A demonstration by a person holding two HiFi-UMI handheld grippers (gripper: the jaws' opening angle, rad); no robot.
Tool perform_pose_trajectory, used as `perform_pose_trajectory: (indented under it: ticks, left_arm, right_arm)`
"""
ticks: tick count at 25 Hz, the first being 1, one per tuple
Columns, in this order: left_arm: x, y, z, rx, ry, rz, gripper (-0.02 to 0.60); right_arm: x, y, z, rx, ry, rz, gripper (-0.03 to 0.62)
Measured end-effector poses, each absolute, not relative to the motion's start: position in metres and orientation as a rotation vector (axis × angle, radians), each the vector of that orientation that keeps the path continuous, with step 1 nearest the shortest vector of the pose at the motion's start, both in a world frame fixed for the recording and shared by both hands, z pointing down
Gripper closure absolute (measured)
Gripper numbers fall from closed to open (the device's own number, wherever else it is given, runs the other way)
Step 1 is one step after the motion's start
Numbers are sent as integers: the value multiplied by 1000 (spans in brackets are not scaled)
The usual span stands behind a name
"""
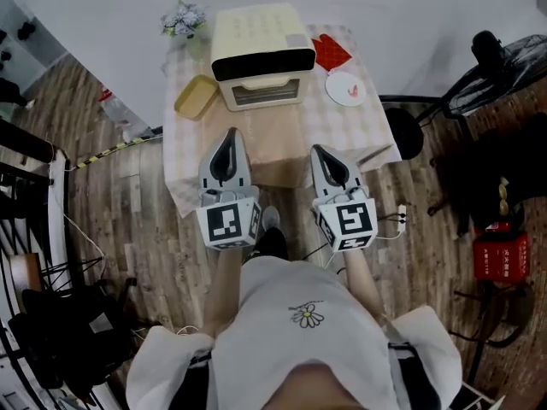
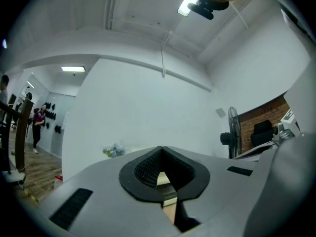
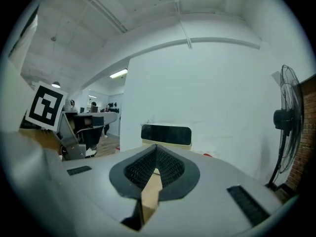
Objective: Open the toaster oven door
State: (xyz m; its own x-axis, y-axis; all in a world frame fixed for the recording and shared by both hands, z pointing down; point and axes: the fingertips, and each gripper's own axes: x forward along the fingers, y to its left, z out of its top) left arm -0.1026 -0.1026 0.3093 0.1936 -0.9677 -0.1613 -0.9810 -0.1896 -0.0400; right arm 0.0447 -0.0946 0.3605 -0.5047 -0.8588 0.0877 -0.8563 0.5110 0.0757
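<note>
well, my left hand-held gripper [image 1: 231,139] and right hand-held gripper [image 1: 320,154] are both pinched together on nothing; like that they'd just nudge the toaster oven [image 1: 261,49] backward, and i can't quite make out its handle.

A small worktop [image 1: 286,152] was seen draped with a pale checked cloth [image 1: 363,126]. A cream toaster oven [image 1: 256,49] was set at its back, with a yellow tray [image 1: 197,96] just to the left. Flowers [image 1: 184,20] were placed at the back left corner. A red packet [image 1: 330,52] and a white plate [image 1: 344,87] were laid to the right.
</note>
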Motion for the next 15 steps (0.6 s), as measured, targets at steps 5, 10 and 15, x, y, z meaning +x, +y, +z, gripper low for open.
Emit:
perform_pose_trajectory:
  ticks: [5,10,15]
  left_arm:
    - [-124,-173,301,-2344,1852,133,566]
    - [-140,-226,301,-2387,1827,155,565]
    - [-144,-244,317,-2421,1843,146,566]
  right_arm:
    - [15,-166,354,1504,-2636,1,585]
    - [6,-213,353,1553,-2606,56,585]
    - [6,-232,363,1551,-2581,81,585]
